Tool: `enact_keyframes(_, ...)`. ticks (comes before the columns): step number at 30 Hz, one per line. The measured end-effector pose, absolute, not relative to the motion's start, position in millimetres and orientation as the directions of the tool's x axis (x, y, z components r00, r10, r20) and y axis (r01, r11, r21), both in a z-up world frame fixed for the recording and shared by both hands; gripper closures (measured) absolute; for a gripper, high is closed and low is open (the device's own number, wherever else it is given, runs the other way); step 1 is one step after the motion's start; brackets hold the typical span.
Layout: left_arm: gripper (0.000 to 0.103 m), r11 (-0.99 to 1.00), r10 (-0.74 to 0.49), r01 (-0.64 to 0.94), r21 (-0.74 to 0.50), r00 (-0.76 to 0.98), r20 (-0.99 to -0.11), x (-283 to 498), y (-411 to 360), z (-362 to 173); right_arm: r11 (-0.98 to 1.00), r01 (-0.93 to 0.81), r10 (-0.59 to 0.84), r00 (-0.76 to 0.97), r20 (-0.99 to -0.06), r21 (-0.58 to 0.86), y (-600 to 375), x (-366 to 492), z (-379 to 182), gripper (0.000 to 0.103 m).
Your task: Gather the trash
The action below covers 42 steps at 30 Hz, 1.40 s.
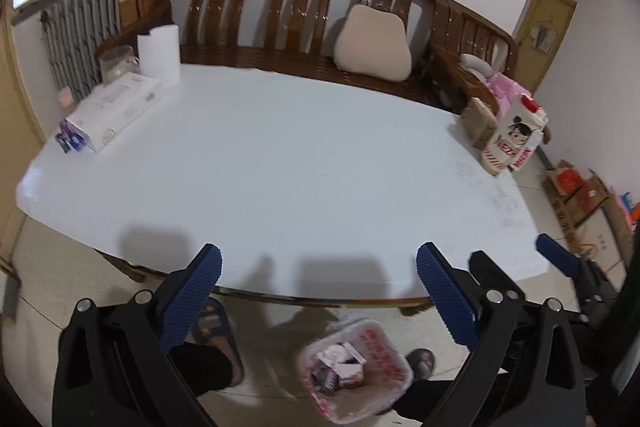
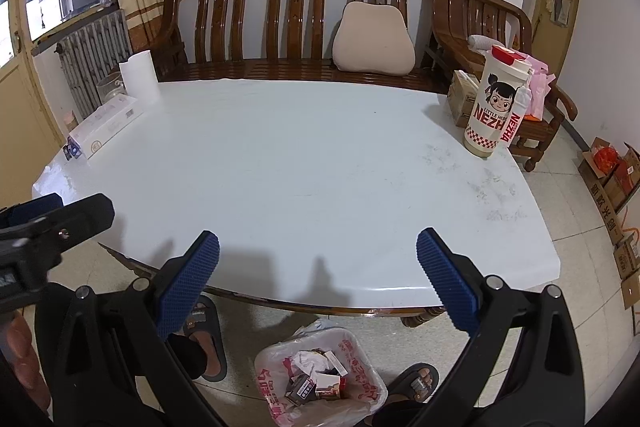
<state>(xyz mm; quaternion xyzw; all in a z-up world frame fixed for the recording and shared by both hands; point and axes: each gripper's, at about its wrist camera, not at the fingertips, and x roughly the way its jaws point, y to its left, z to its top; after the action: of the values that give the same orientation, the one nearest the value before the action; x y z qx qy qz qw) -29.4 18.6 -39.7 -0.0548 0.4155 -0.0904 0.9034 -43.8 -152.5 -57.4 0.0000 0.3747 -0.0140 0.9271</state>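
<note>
Hovering over table (image 2: 280,167) near edge: left gripper (image 1: 318,277), right gripper (image 2: 318,263), both spread wide, empty. Trash bag (image 2: 320,379) on floor below, holding scraps.

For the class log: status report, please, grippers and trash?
Left gripper open, empty. Right gripper open, empty. Trash bag on floor, holding scraps. Nothing blocking.

Left gripper (image 1: 318,301) open, empty, held over the near edge of the white desk (image 1: 288,167). Trash bag (image 1: 354,371) on the floor below that edge, holding crumpled paper and small cartons. Far-left corner: white box (image 1: 114,111), paper roll (image 1: 159,51). Right edge: printed tumbler (image 1: 512,141).
</note>
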Motion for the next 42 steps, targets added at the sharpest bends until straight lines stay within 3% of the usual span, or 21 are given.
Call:
enact_keyframes(4, 0.008, 0.965, -0.248, 0.096, -0.243, 0.626, -0.74, -25.0, 26.4, -45.1, 1.0, 0.022, -0.025, 0.718, -0.696, -0.013, -152.6, -44.3, -59.1, 0.006)
enact_keyframes(13, 0.008, 0.992, -0.129, 0.07, -0.109, 0.615, -0.778, -20.3, 21.7, -49.2, 1.0, 0.019, -0.023, 0.715, -0.699, -0.013, -150.4, -43.9, -63.2, 0.006)
enact_keyframes(42, 0.008, 0.999, -0.052, 0.042, -0.032, 0.649, -0.759, -17.6, 22.0, -46.1, 0.999, 0.042, -0.043, 0.706, -0.707, -0.019, -152.7, -43.6, -64.9, 0.006)
